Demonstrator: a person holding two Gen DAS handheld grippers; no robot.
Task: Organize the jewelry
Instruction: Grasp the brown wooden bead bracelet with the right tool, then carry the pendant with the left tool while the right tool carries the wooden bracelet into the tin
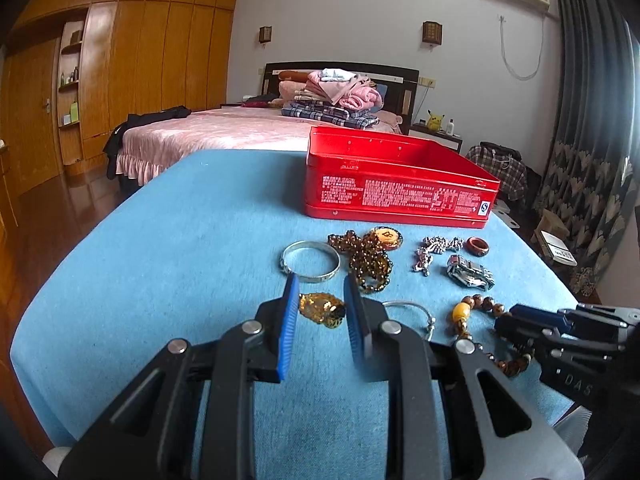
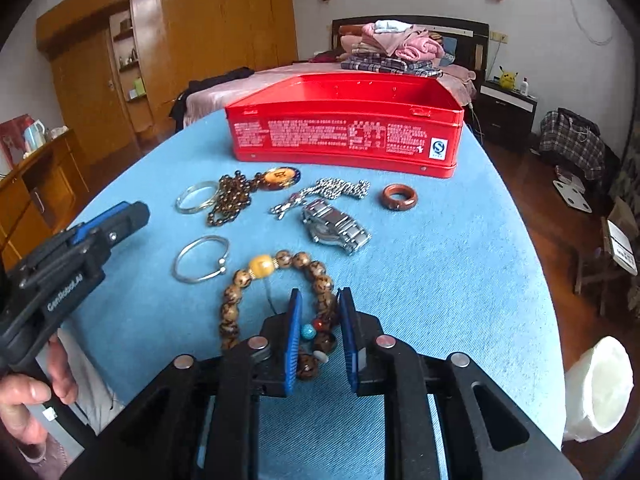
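An open red tin box (image 1: 400,192) (image 2: 344,140) stands at the far side of the blue cloth. Before it lie a silver bangle (image 1: 310,266), a brown bead necklace with an amber pendant (image 1: 368,256), a silver chain (image 2: 328,192), a brown ring (image 2: 399,197), a steel watch (image 2: 336,226), a thin silver cuff (image 2: 200,258) and a wooden bead bracelet (image 2: 276,280). My left gripper (image 1: 322,284) is open, its fingers either side of a gold piece (image 1: 322,308). My right gripper (image 2: 320,298) is open around the bead bracelet's near side.
The table is covered by a blue cloth (image 1: 180,260). A pink bed (image 1: 224,128) with folded clothes is behind it. A wooden wardrobe (image 1: 120,80) is at the left. A white bin (image 2: 596,388) stands at the right of the table.
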